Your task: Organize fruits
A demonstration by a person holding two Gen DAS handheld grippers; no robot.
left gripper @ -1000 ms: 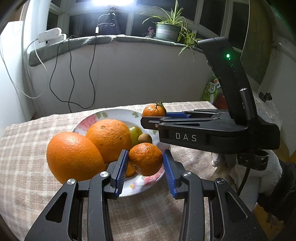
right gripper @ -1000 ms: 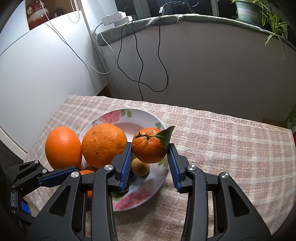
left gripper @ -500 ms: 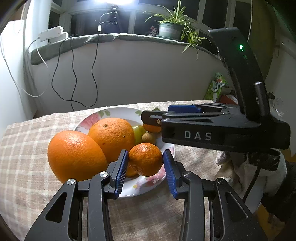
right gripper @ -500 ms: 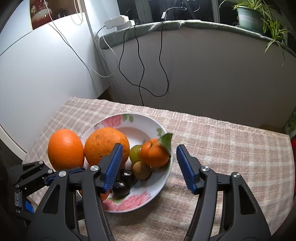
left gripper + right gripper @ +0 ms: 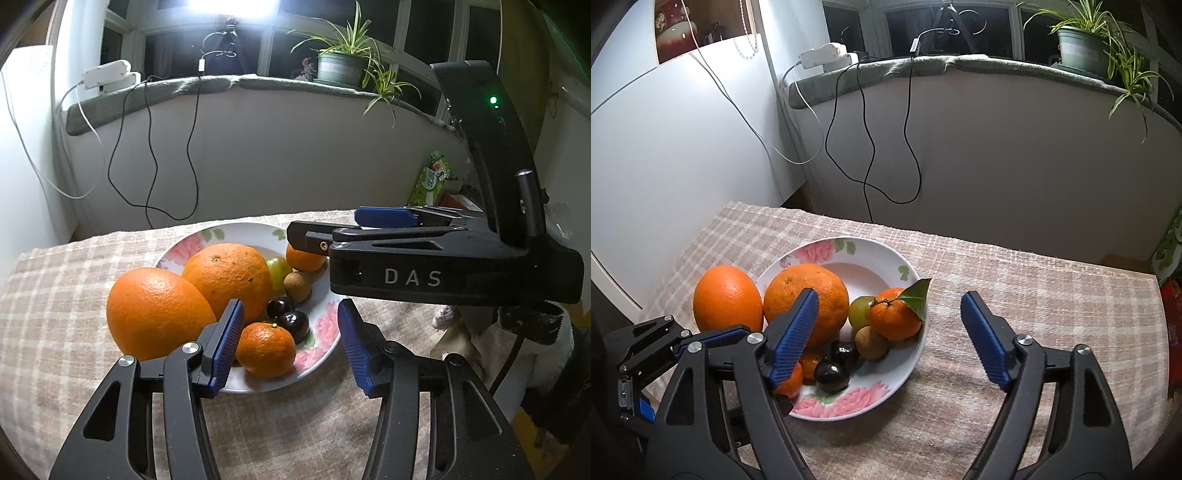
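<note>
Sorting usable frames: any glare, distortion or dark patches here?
Left wrist view: the window light is blown out, and fisheye bends the sill. Right wrist view: no glare, evenly lit plate, dark corners, curved sill.

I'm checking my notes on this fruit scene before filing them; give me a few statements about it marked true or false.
1. The white floral plate sits on a checked tablecloth. True.
2. The leafy small mandarin is clamped between the right gripper fingers. False: it lies on the plate, fingers apart and opening.
3. Two dark glossy round fruits lie on the plate. True.
4. The biggest smooth orange lies at the plate's centre. False: it rests at the plate's edge.
</note>
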